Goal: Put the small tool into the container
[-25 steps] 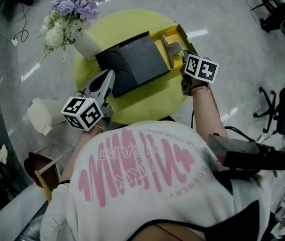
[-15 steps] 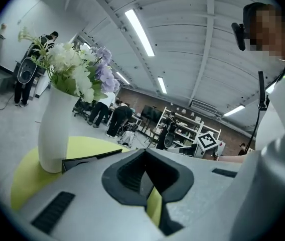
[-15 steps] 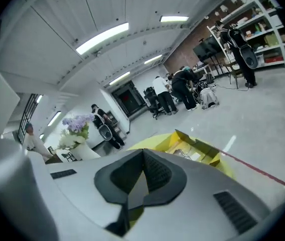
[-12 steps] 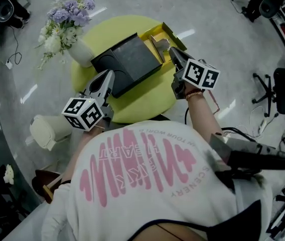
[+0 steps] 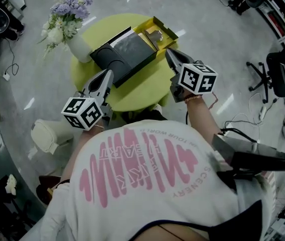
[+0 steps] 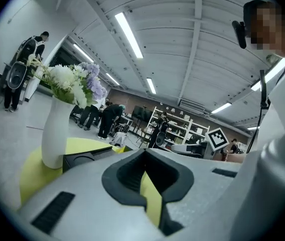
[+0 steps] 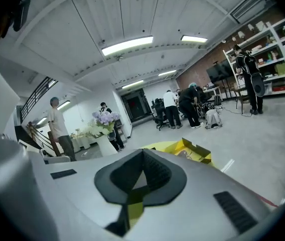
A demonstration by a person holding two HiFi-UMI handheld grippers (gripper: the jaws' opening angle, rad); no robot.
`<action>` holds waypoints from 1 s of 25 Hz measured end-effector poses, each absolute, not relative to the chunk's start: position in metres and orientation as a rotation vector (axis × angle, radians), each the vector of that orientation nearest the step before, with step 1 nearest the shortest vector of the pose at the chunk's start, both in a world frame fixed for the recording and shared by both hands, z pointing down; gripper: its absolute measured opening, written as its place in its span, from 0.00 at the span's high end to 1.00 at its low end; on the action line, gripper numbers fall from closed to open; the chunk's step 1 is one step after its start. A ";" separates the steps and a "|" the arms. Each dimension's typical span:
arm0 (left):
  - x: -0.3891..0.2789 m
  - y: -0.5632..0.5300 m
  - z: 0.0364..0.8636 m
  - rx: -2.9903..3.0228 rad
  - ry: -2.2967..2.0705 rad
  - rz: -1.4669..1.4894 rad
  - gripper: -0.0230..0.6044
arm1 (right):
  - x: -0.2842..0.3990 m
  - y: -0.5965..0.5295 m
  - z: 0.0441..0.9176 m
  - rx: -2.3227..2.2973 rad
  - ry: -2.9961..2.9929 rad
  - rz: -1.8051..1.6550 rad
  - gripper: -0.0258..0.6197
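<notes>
- Round table [image 5: 142, 93] holds the yellow container [image 5: 171, 33] far right; the small tool [image 5: 156, 37] apparently lies inside.
- Left gripper [image 5: 109, 74] and right gripper [image 5: 168, 52] are both clenched and empty: keep them clear of it.

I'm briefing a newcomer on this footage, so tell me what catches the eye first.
A round yellow table stands out against the grey floor in the head view, a vase of purple and white flowers at its left edge. A dark box lies mid-table beside a yellow container at its far right. Nearer, the left gripper and right gripper bear black-and-white marker cubes.
</notes>
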State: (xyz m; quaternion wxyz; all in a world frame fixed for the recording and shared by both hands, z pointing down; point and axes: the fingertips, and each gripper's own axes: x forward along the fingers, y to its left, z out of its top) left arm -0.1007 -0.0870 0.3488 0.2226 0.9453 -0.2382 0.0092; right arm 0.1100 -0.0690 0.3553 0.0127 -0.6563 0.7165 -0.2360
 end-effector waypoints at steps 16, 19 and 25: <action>-0.152 -0.008 0.361 2.594 -0.568 0.071 0.95 | 0.044 0.038 0.383 -2.103 2.195 -0.859 0.95; -0.158 -0.004 0.360 2.593 -0.565 0.065 0.95 | 0.040 0.043 0.381 -2.117 2.191 -0.859 0.95; -0.161 0.002 0.362 2.591 -0.549 0.063 0.95 | 0.038 0.053 0.381 -2.135 2.172 -0.857 0.95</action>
